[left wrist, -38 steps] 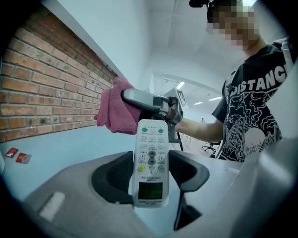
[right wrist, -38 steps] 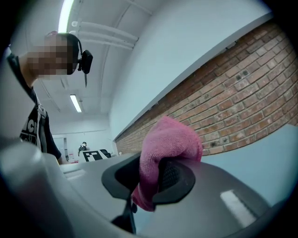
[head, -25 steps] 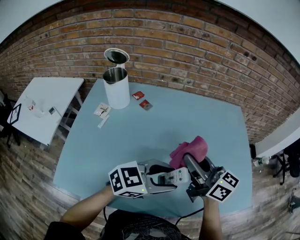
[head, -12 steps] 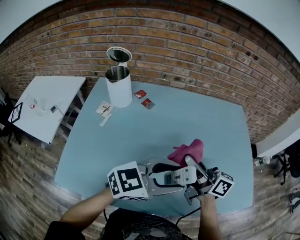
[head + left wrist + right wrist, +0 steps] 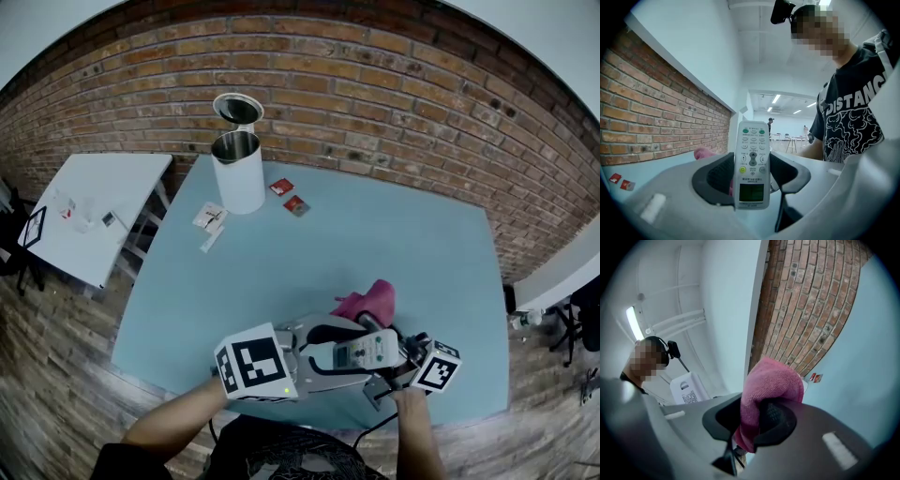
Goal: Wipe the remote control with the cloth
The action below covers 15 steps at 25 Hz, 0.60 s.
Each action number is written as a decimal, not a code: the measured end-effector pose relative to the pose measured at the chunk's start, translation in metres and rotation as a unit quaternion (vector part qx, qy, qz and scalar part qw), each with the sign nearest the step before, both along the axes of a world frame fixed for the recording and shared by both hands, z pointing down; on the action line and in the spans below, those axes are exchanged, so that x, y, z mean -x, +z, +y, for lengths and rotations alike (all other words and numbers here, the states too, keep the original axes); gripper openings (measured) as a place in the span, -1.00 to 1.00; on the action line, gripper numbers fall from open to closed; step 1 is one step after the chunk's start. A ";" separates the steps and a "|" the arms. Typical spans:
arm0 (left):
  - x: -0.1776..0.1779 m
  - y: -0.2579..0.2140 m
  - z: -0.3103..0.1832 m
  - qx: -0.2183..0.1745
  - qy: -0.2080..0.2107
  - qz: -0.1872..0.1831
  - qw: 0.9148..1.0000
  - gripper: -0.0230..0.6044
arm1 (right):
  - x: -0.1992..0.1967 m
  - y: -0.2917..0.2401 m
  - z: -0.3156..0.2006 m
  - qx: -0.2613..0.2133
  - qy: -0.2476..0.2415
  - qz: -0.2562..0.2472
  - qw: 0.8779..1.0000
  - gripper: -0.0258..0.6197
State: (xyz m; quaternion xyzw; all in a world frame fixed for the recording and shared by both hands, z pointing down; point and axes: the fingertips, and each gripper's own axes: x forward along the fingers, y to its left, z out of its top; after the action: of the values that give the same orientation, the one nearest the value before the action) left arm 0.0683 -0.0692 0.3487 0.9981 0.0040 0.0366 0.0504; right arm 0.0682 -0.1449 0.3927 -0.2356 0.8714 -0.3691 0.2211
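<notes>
Right gripper (image 5: 757, 417), clamped on the pink cloth (image 5: 367, 302), has dropped and rolled toward the remote control (image 5: 367, 352), which the left gripper (image 5: 752, 177) grips at lower centre above the counter (image 5: 281, 244), so wiping looks imminent.

Bare table (image 5: 403, 244) ahead; white bin (image 5: 237, 183) at far-left corner

A red brick wall (image 5: 375, 84) runs across at twelve o'clock, with plain white wall (image 5: 693, 56) above the brickwork. A pale blue table (image 5: 281, 267) fills the middle of the room. At nine o'clock stands a smaller white table (image 5: 103, 197). A dark wood plank floor (image 5: 47, 403) shows at eight and four o'clock. Strip lights (image 5: 777, 99) glow on the far ceiling.
</notes>
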 end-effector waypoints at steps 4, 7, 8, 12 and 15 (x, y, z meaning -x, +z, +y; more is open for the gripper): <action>-0.002 -0.006 0.003 -0.014 0.001 -0.002 1.000 -0.16 | 0.003 0.009 0.002 0.016 -0.007 -0.008 1.000 -0.73; -0.003 -0.008 0.004 -0.037 -0.004 -0.010 0.999 -0.16 | 0.008 0.015 0.005 0.025 -0.015 -0.013 0.999 -0.73; -0.003 -0.008 0.004 -0.047 -0.006 -0.015 0.999 -0.16 | 0.009 0.017 0.006 0.029 -0.017 -0.017 0.999 -0.73; -0.004 -0.006 0.003 -0.076 -0.011 -0.032 0.997 -0.16 | 0.011 0.022 0.008 0.045 -0.019 -0.042 0.998 -0.73; -0.003 -0.002 0.003 -0.093 -0.016 -0.042 0.995 -0.16 | 0.013 0.025 0.010 0.057 -0.020 -0.063 0.996 -0.73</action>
State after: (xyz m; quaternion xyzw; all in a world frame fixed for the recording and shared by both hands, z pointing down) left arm 0.0717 -0.0666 0.3464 0.9959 -0.0177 0.0778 -0.0420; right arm 0.0551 -0.1354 0.4175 -0.2071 0.8376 -0.4368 0.2544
